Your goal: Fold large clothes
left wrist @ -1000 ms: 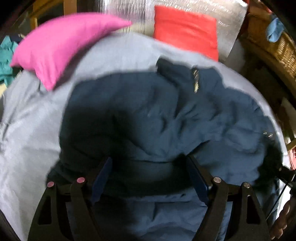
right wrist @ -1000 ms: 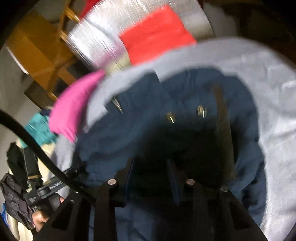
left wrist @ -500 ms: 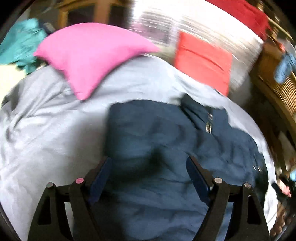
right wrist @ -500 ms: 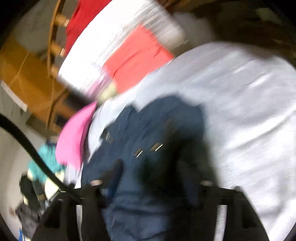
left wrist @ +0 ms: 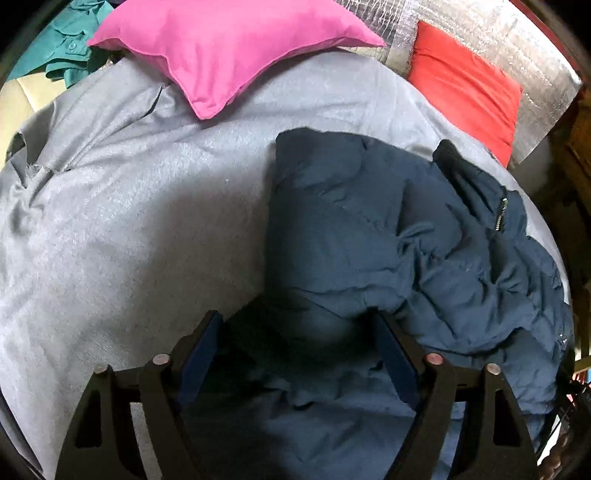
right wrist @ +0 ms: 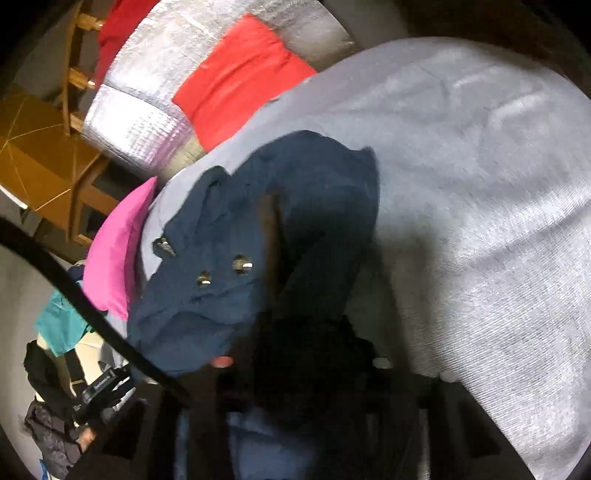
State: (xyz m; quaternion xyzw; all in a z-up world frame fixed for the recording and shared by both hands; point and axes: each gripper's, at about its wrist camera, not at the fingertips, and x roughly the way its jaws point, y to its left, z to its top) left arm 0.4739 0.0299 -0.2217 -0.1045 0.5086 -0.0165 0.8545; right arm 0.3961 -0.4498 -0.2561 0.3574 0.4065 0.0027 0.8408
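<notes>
over the near edge of the navy jacket, the left gripper has its jaws spread wide, gripping nothing. the right gripper is dark and blurred against the jacket; its jaws cannot be made out. the jacket lies crumpled on a grey bedsheet. beyond the jacket sit a pink pillow and a red cushion.

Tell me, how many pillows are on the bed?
2. The pink pillow lies at the far left of the grey bedcover. The red pillow leans on the silver headboard panel at the far right, beyond the navy jacket. Others may be hidden.
</notes>
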